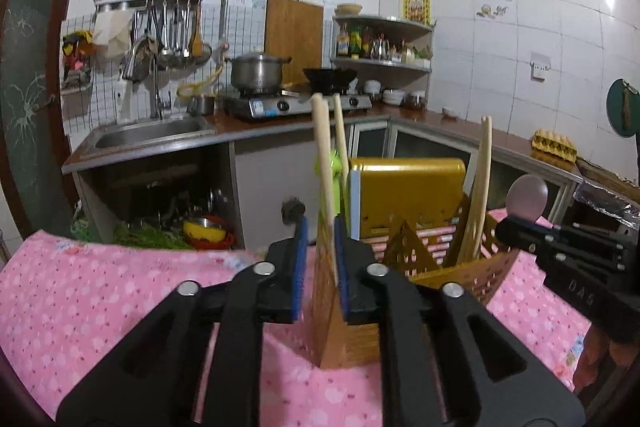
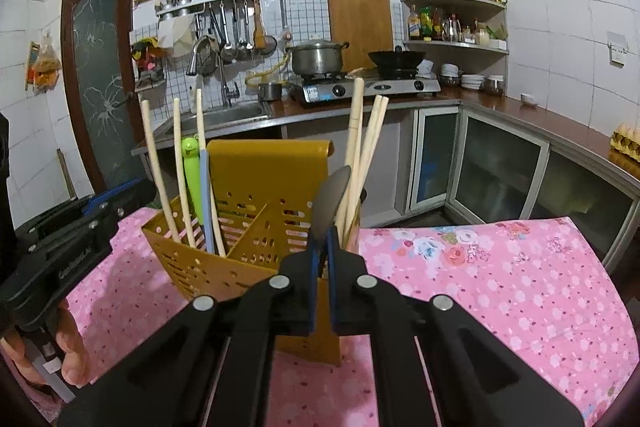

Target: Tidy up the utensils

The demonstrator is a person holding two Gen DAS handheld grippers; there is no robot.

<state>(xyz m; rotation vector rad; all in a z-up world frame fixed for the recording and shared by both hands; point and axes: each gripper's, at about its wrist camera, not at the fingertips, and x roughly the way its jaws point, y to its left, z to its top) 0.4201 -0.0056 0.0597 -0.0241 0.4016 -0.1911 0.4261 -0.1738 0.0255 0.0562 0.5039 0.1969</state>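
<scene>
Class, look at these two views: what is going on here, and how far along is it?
A person is sorting utensils into a yellow perforated caddy on a pink flowered cloth, holding a gripper in each hand. The left gripper has a chopstick standing between its jaws over the caddy's left compartment; they look slightly parted. The right gripper is shut on a spoon, held upright beside the chopsticks in the right compartment. The spoon is not yet released.
</scene>
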